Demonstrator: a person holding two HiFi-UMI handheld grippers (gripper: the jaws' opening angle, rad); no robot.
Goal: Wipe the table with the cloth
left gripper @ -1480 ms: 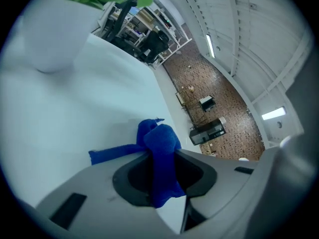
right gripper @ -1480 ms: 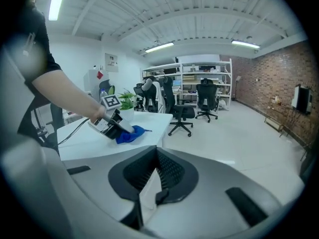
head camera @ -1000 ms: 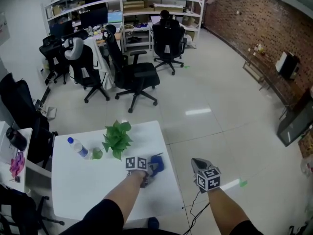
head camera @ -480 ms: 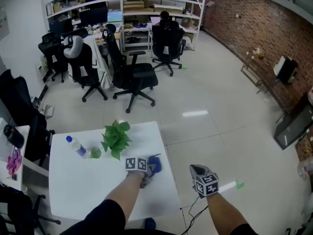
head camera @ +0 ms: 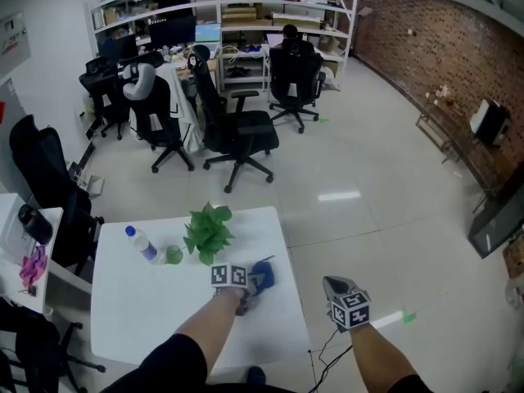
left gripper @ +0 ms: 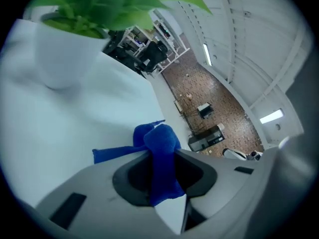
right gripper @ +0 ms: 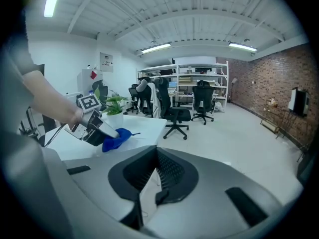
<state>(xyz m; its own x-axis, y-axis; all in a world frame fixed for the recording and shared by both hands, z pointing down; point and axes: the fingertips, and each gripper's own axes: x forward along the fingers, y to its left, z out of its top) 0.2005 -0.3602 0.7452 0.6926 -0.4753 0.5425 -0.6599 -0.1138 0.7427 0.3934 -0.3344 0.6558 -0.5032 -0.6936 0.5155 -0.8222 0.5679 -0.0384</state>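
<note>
A blue cloth [head camera: 263, 275] lies bunched on the white table [head camera: 147, 309] near its right edge, in front of a potted plant [head camera: 209, 232]. My left gripper [head camera: 250, 286] is shut on the cloth [left gripper: 160, 156], which is pinched between its jaws with a tail trailing left on the tabletop. My right gripper [head camera: 332, 286] hangs over the floor to the right of the table, shut with nothing in it. In the right gripper view that gripper [right gripper: 149, 183] looks at the left gripper [right gripper: 105, 133] and the cloth [right gripper: 118, 136].
A water bottle [head camera: 141, 244] and a small green cup [head camera: 173, 255] stand left of the plant. The plant's white pot [left gripper: 62, 54] is close ahead of the left jaws. Office chairs [head camera: 237, 133], desks and shelves fill the room beyond; a brick wall [head camera: 442, 47] runs along the right.
The head camera has shifted a little. The left gripper with the cloth and the right gripper keep about the same places.
</note>
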